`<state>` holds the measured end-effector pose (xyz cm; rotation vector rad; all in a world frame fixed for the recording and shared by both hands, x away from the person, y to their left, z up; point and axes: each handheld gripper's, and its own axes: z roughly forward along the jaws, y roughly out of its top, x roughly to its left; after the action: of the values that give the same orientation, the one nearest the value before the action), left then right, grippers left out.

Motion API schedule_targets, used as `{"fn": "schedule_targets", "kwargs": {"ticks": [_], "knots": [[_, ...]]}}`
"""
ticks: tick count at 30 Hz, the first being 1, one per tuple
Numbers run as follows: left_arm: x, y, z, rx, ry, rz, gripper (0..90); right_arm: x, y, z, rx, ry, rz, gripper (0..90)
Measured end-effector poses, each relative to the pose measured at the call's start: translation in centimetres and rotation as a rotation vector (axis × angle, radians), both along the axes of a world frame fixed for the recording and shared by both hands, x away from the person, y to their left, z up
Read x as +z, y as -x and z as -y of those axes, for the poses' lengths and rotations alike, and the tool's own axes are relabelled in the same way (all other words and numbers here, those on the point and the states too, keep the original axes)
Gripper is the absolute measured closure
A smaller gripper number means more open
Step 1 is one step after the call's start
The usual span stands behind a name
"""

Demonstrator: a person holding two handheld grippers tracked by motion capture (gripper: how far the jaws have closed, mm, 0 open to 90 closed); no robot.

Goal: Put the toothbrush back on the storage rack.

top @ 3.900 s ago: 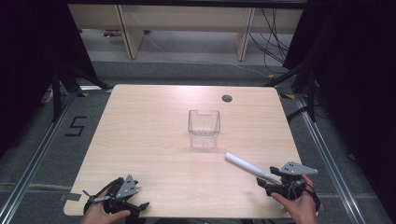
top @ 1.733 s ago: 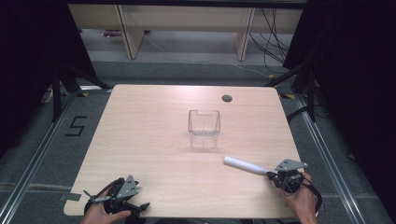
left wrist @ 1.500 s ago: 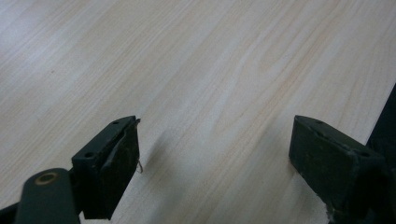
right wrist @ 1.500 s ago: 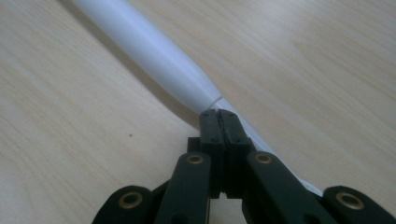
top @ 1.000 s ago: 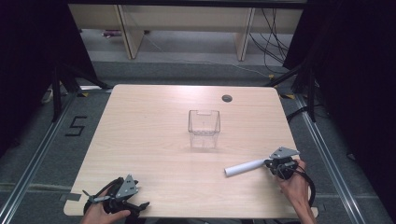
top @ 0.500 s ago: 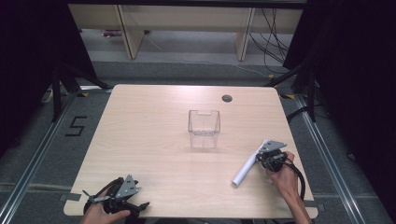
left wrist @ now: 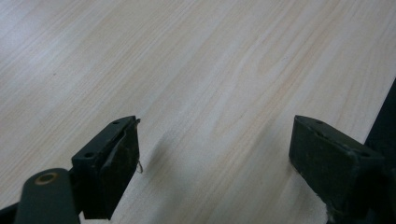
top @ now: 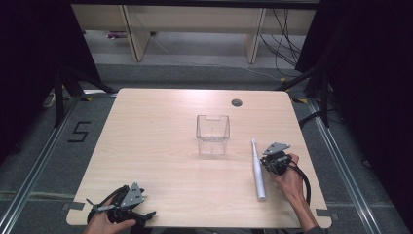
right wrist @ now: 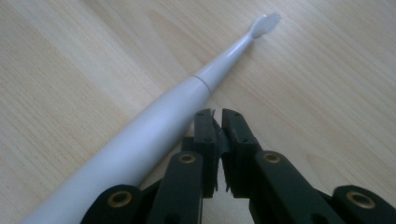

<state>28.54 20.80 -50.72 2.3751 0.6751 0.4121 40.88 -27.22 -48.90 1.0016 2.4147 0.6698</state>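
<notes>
On the one table (top: pixel 160 146), going left to right: the left gripper (top: pixel 127 210) sits at the near left corner, its jaws spread wide over bare wood, holding nothing. One clear plastic container (top: pixel 213 134) stands upright mid-table. One white electric toothbrush (top: pixel 257 170) lies flat, its brush head toward the container. Just beside it, apparently touching its handle, the right gripper (top: pixel 271 163) has jaws nearly together after just easing apart slightly, gripping nothing.
</notes>
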Motion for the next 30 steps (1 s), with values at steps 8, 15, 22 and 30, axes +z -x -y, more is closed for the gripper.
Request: {"fn": "schedule_targets", "kwargs": {"ticks": [8,15,22,30], "knots": [[0.0,0.0,0.0,0.001,0.001,-0.003,15.7,0.3,0.1,-0.3,-0.043,-0.037,-0.008,75.1],[-0.1,0.0,0.0,0.001,0.001,-0.005,15.7,2.7,0.2,0.9,-0.113,-0.096,-0.058,48.9],[0.0,0.0,-0.1,0.005,0.001,0.0,15.7,4.1,0.7,0.0,-0.135,-0.13,-0.149,38.2],[0.0,0.0,-0.1,0.003,0.002,-0.001,15.7,4.0,0.5,-2.2,-0.095,-0.078,-0.259,39.3]]}}
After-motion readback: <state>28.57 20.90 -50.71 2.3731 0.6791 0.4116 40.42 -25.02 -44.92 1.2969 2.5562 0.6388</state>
